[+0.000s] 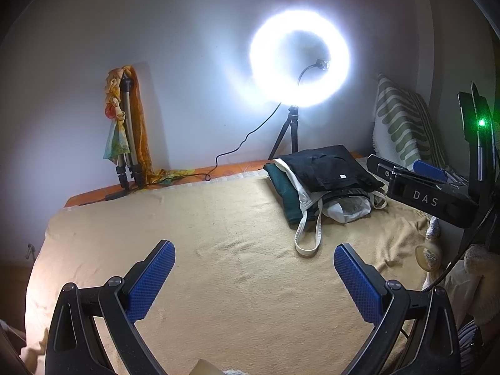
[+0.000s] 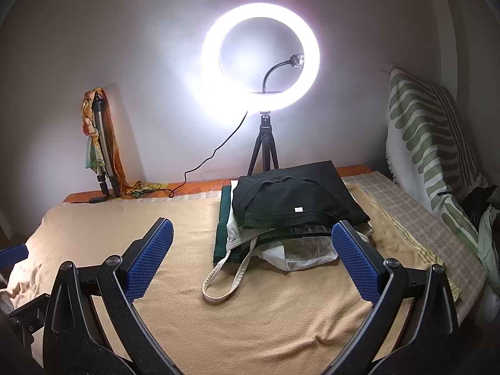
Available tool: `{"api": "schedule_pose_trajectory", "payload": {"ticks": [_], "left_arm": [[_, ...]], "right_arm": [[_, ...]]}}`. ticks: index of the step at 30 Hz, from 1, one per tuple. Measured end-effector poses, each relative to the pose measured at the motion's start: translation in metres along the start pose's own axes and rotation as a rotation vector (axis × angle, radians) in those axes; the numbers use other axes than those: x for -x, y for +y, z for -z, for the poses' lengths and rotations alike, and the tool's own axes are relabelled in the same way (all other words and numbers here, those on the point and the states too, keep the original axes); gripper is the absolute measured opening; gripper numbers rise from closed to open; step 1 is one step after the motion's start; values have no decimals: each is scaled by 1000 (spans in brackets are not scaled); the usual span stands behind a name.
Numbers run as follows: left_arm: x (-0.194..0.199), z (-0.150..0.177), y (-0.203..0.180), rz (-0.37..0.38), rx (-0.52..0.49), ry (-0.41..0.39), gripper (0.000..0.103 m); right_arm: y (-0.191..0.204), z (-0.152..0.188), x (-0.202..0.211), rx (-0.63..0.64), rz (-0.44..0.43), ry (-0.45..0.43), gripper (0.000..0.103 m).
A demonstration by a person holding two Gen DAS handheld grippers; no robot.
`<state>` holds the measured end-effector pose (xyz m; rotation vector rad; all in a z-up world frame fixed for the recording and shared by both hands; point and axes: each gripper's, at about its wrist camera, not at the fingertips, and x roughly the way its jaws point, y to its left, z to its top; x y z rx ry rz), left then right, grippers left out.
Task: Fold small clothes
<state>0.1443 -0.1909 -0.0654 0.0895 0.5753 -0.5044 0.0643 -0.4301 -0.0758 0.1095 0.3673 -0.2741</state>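
Your left tool (image 1: pixel 254 261) and right tool (image 2: pixel 251 239) both hover over the bed (image 1: pixel 218 218), fingers spread and empty, aimed toward the clothes (image 2: pixel 290 206).

Under the black folded garment (image 2: pixel 290 200) on the bed, the lower clothes show only their edges: a dark green layer (image 2: pixel 222 228), a white piece (image 2: pixel 300 254) and a strap loop; what each one is cannot be told. Right of that black garment, the right hand-held gripper (image 1: pixel 429 172) is cut off by the left wrist picture's edge, its jaws unreadable. Behind the black garment, glare from the ring light (image 1: pixel 300 57) washes out its rim. At the far right edge, a dark heap (image 2: pixel 478 203) beside the striped cushion (image 2: pixel 422 143) is unidentifiable.
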Motion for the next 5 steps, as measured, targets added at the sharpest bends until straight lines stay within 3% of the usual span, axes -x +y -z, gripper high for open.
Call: {"api": "schedule_pose_trajectory", "payload": {"ticks": [5], "left_arm": [[3, 0, 2, -12, -6, -21, 103]], "right_arm": [[0, 0, -1, -4, 0, 2, 103]]}}
